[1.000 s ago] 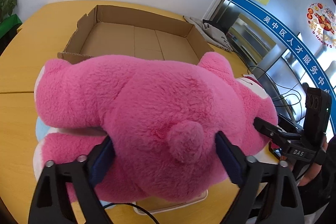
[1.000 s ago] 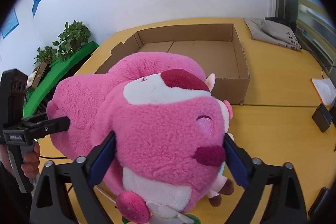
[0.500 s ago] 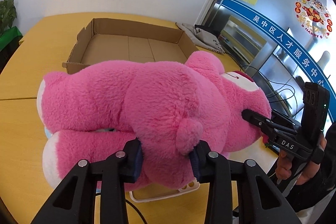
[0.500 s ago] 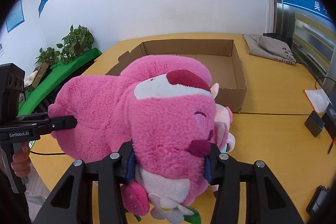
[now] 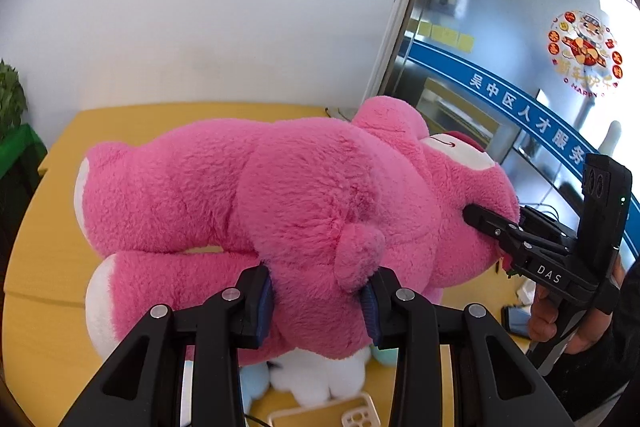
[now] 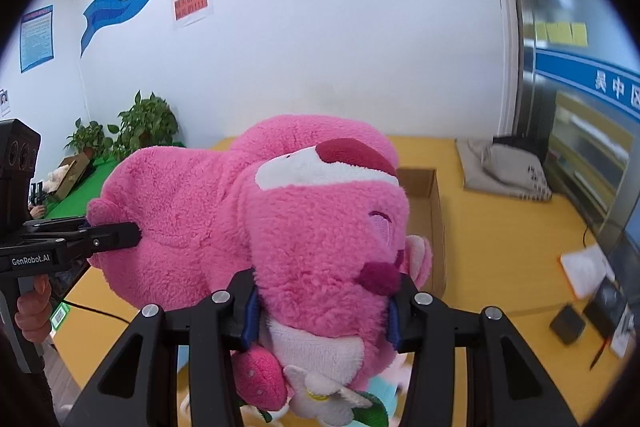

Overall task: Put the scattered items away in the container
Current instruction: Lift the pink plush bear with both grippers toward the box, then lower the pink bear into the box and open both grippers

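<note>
- Left wrist view: my left gripper (image 5: 316, 301) is squeezed tight on the back end of the big pink bear (image 5: 280, 203), right by its little tail (image 5: 356, 257). The bear lies sideways across my fingers, up off the yellow table (image 5: 44, 259).
- Off to the right of my fingers, the right gripper (image 5: 470, 217) bites into the bear's head. Under my fingers I see more small soft toys (image 5: 320, 375) and a white phone case (image 5: 356, 417) left on the table.
- I can't see the box from here — the bear hides it. So I should go slow and keep both squeezes firm.
- Right wrist view: my right gripper (image 6: 322, 309) is closed on the bear's face, near its dark nose (image 6: 380, 277). A strawberry and flower (image 6: 304, 383) hang below my fingers.
- The cardboard box (image 6: 434, 211) peeks out just past the bear, ahead and a bit right. I think I should carry both ends forward together and level, get over the box wall, then lower — and let go with both at once.
</note>
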Demonstrator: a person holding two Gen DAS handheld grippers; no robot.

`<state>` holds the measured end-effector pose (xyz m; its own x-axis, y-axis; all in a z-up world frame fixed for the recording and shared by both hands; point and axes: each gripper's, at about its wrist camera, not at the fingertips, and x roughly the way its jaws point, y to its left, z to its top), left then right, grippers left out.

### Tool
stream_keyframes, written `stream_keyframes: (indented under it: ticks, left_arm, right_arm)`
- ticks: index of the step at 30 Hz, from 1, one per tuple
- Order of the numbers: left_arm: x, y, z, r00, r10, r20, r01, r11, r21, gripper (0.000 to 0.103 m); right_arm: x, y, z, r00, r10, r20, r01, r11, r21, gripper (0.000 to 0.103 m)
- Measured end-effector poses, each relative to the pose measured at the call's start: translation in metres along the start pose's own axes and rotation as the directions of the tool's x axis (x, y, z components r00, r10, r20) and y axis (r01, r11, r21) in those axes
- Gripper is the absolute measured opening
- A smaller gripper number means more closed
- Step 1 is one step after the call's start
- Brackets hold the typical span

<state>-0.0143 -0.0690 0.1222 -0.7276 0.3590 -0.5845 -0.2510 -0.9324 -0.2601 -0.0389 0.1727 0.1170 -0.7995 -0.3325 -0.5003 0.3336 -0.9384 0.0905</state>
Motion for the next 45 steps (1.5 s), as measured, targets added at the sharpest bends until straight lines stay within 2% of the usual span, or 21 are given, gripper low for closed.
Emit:
stream_keyframes:
  ticks: [4, 9, 12, 16, 21, 25, 27, 29, 33, 40, 42, 43, 44, 45]
  left_arm:
    - [0.031, 0.024, 0.046, 1.000, 0.016, 0.004, -0.016, 1.000, 0.009, 0.038]
    - [0.086, 0.065, 0.093, 0.999, 0.012, -0.030, -0.012, 1.000, -0.003, 0.038]
    - [0.123, 0.065, 0.114, 0.998, 0.011, -0.062, -0.012, 1.000, -0.011, 0.038]
    - [0.187, 0.073, 0.134, 0.990, 0.004, -0.141, -0.008, 1.000, -0.022, 0.038]
    - [0.279, 0.084, 0.123, 0.965, 0.005, -0.264, -0.015, 0.999, -0.037, 0.038]
    - [0.347, 0.101, 0.092, 0.926, 0.000, -0.378, -0.031, 0.997, -0.075, 0.038]
    - [0.355, 0.102, 0.089, 0.936, -0.014, -0.353, -0.015, 0.997, -0.079, 0.038]
    - [0.358, 0.103, 0.089, 0.939, -0.019, -0.342, -0.009, 0.997, -0.082, 0.038]
    - [0.354, 0.106, 0.093, 0.939, -0.002, -0.345, -0.024, 0.997, -0.070, 0.039]
    - [0.362, 0.102, 0.101, 0.951, 0.052, -0.304, -0.075, 0.995, -0.063, 0.042]
    - [0.358, 0.104, 0.102, 0.955, 0.052, -0.293, -0.077, 0.994, -0.073, 0.052]
    - [0.352, 0.103, 0.102, 0.956, 0.062, -0.286, -0.083, 0.994, -0.064, 0.056]
    - [0.346, 0.102, 0.103, 0.957, 0.071, -0.280, -0.090, 0.994, -0.054, 0.056]
    - [0.340, 0.100, 0.103, 0.959, 0.081, -0.273, -0.097, 0.994, -0.045, 0.056]
  right_arm:
    - [0.036, -0.007, 0.042, 1.000, -0.012, 0.013, 0.012, 1.000, -0.008, 0.046]
    - [0.096, -0.025, 0.078, 1.000, -0.014, -0.015, 0.014, 1.000, 0.004, 0.046]
    - [0.136, -0.038, 0.089, 0.999, -0.010, -0.044, 0.011, 1.000, 0.021, 0.046]
    - [0.194, -0.064, 0.097, 0.996, -0.015, -0.091, 0.021, 0.997, 0.068, 0.047]
    - [0.262, -0.099, 0.070, 0.981, -0.046, -0.187, 0.072, 0.988, 0.137, 0.047]
    - [0.310, -0.123, 0.038, 0.957, -0.075, -0.281, 0.126, 0.978, 0.166, 0.047]
    - [0.329, -0.135, 0.023, 0.945, -0.090, -0.315, 0.153, 0.971, 0.183, 0.048]
    - [0.335, -0.142, 0.017, 0.945, -0.094, -0.313, 0.162, 0.967, 0.199, 0.050]
    - [0.337, -0.146, 0.019, 0.950, -0.097, -0.296, 0.158, 0.968, 0.193, 0.055]
    - [0.351, -0.149, 0.029, 0.949, -0.116, -0.294, 0.178, 0.965, 0.191, 0.056]
    - [0.355, -0.153, 0.028, 0.944, -0.112, -0.312, 0.183, 0.961, 0.208, 0.066]
    - [0.347, -0.153, 0.026, 0.945, -0.103, -0.311, 0.175, 0.961, 0.215, 0.075]
    - [0.335, -0.151, 0.024, 0.948, -0.091, -0.306, 0.161, 0.964, 0.213, 0.082]
    - [0.323, -0.148, 0.022, 0.950, -0.079, -0.302, 0.147, 0.966, 0.211, 0.082]
